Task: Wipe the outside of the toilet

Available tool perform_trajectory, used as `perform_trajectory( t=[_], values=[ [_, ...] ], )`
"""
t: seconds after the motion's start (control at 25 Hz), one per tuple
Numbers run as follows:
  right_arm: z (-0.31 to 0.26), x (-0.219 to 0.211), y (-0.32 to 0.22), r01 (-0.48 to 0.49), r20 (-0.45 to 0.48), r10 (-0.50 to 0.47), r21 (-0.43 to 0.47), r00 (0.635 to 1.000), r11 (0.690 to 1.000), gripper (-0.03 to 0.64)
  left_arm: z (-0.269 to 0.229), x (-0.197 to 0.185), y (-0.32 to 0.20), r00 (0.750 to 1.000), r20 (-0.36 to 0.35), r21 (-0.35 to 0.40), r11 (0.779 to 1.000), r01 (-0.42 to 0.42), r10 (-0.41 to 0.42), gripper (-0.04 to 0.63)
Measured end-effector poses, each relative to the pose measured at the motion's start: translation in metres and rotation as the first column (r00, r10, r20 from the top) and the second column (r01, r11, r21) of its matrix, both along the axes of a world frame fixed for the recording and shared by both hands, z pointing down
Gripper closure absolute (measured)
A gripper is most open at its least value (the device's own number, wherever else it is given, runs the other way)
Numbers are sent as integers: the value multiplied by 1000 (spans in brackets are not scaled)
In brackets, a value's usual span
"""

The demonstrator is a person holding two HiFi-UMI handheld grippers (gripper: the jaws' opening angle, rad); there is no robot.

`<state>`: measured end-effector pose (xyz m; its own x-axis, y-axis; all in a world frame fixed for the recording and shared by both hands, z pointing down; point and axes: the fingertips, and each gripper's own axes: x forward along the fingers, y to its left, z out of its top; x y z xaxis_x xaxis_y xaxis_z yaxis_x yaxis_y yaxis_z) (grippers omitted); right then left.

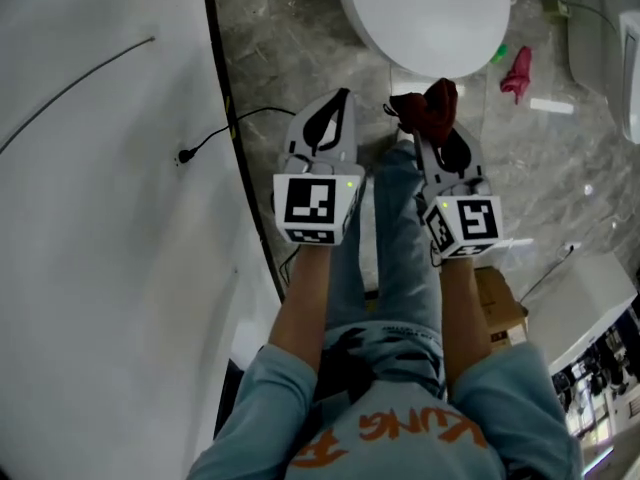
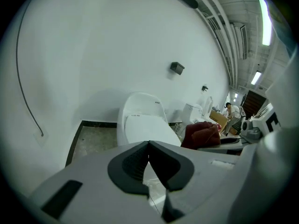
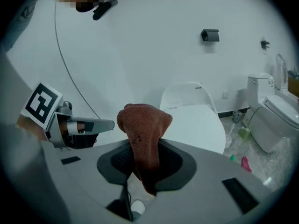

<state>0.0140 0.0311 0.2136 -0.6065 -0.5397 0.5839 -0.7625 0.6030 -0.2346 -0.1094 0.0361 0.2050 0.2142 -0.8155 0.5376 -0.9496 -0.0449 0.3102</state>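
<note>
White wall [image 1: 100,218] at left, with a black cable [image 1: 215,133] running from it onto the grey marble floor [image 1: 290,48]. Left gripper [image 1: 343,96]: jaws closed tip to tip, nothing between them. Right gripper [image 3: 142,146], just beside it: jaws clamped on a dark red cloth [image 1: 428,108], which bunches up above them. The white toilet [image 1: 430,13] stands ahead of both grippers with its lid down; the cloth is near its front edge, not touching. A small pink item [image 1: 518,73] lies on the floor to the toilet's right.
</note>
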Motion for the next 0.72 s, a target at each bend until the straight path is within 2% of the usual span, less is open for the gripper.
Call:
perform_trajectory(
  t=[0.16, 0.36, 0.6, 0.72],
  values=[
    [41, -24, 18, 31, -13, -31, -23, 999, 999, 517, 27, -6, 10, 1000, 0, -21, 999, -26, 26, 598],
    [82, -56, 23, 71, -24, -72, -38, 997, 997, 517, 63, -21, 22, 1000, -10, -52, 998, -17, 16, 597],
    [125, -81, 12, 83, -34, -85, -56, 996, 995, 517, 97, -30, 34, 994, -99, -91, 995, 34, -43, 598],
    [146, -94, 6, 79, -47, -82, -61, 996, 995, 515, 113, -49, 39, 992, -95, -115, 991, 69, -80, 598]
  ],
)
